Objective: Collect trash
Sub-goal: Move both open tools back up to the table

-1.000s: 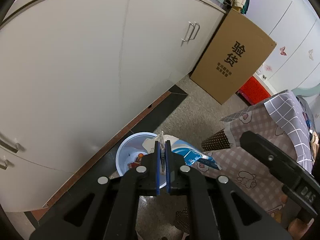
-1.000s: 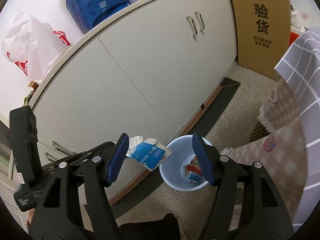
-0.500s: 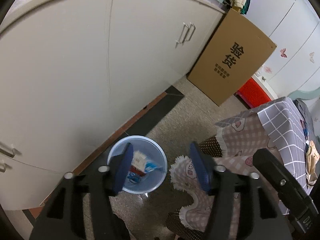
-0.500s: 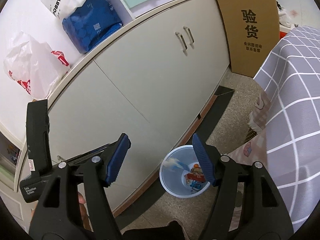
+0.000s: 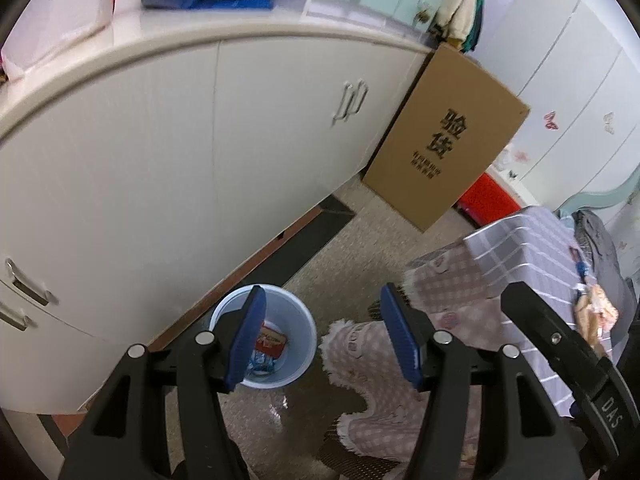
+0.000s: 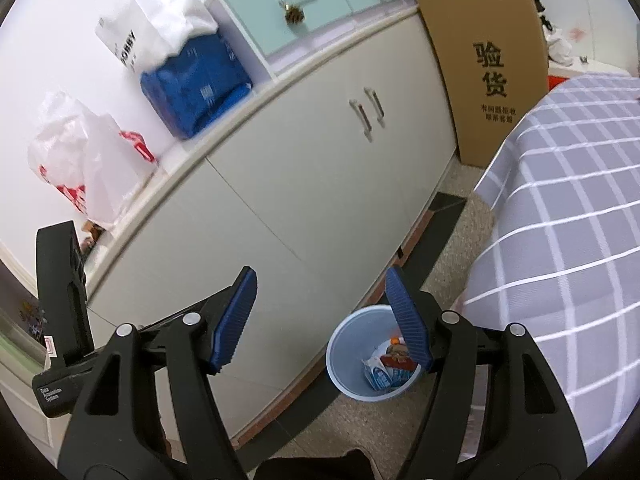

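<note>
1. Currently the trash (image 6: 386,372), a red packet and blue-white wrappers, lies at the bottom of the pale blue bin (image 6: 340,360) on the floor, just beside the cabinet base (image 5: 240,184).
2. Orientation: red packet (image 5: 272,342) lies flat; its long axis cannot be read at this size.
3. Left claw (image 5: 322,338) is spread wide, empty. Right claw (image 6: 324,322) likewise.
4. Likely next: fetch more from the checked worktop (image 6: 568,200). Approach with jaws wide, clamp squarely across a wrapper's short side, and release only over the bin mouth.

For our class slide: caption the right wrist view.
Open right tongs above a blue bin holding wrappers, beside white cupboards.
</note>
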Tool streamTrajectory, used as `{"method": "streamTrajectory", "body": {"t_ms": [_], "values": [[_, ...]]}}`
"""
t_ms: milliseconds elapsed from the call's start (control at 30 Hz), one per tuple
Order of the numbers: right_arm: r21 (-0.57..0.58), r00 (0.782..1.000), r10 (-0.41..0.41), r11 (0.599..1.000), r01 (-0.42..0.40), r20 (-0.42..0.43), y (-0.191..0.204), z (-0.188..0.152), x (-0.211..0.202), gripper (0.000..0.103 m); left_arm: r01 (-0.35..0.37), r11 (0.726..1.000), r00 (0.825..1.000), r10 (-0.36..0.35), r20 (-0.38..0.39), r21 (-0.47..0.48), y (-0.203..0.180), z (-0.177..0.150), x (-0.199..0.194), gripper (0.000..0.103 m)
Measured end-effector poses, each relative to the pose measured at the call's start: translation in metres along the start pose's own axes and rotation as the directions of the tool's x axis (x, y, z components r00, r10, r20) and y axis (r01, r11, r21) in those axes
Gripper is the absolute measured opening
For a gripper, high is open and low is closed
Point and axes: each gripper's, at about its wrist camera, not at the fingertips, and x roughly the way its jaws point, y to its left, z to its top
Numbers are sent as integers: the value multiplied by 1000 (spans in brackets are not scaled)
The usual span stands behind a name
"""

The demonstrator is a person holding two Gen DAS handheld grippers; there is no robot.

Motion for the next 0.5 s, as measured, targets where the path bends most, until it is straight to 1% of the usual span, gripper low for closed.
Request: {"method": "streamTrajectory", "body": {"t_ms": [133,233,267,367,400,433,500], "values": [[24,998,-21,1000,20,54,-12,8,-38,67,38,999,998,-40,42,33,-32,-1,-26,59],[49,993,-55,998,50,101,-31,12,-70,68,60,995,996,-65,56,84,-64,-5,-37,60],[56,991,-69,996,63,113,-37,13,-80,68,71,991,995,-78,56,109,-80,-8,-39,60],[97,980,-125,989,111,156,-67,13,-116,68,104,981,992,-113,49,165,-118,-17,-42,60],[113,975,-146,985,128,167,-77,12,-127,68,119,975,991,-129,43,188,-136,-21,-42,60],[135,967,-176,979,152,186,-91,11,-142,68,130,970,989,-141,36,205,-148,-25,-41,60],[164,952,-223,968,190,211,-110,7,-163,68,160,951,985,-169,14,265,-184,-36,-39,60]]}}
